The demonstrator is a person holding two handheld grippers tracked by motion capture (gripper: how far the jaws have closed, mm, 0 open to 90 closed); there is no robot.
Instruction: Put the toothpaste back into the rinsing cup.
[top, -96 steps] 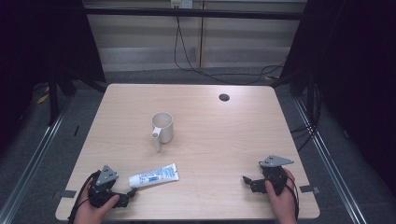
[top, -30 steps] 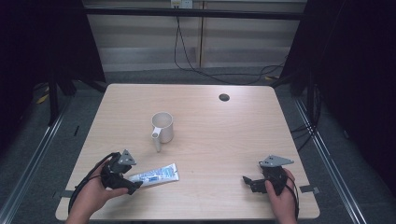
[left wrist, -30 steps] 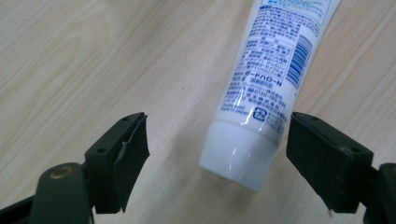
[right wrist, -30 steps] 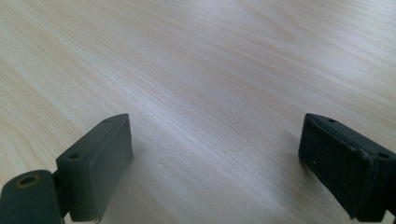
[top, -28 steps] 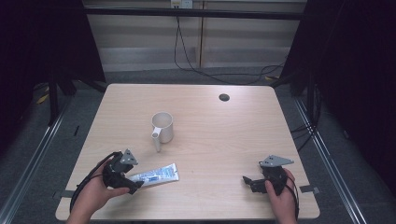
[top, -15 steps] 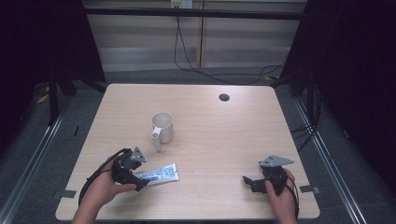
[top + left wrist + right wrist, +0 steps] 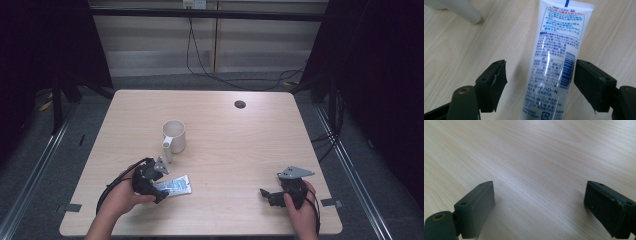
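Observation:
A white and blue toothpaste tube (image 7: 174,186) lies flat on the wooden table (image 7: 240,150) near its front left. My left gripper (image 7: 159,190) is over the tube's left end. In the left gripper view the tube (image 7: 556,62) runs between the two jaws of my left gripper (image 7: 540,83). The jaws have just been closing; the right pad (image 7: 591,85) is at the tube's edge and the left pad (image 7: 496,82) stands clear of it. My right gripper (image 7: 267,195) rests open at the front right. Between its jaws is bare wood in the view of the right gripper (image 7: 539,205).
A white mug (image 7: 174,136) stands behind the tube, handle toward the front; its handle (image 7: 461,10) shows in the left gripper view. A dark round hole (image 7: 240,104) sits near the table's far edge. Cables (image 7: 200,60) lie on the floor beyond.
My left gripper has moved right along the table onto the tube's left end, so its jaws now stand on either side of the tube. The right gripper has kept still.

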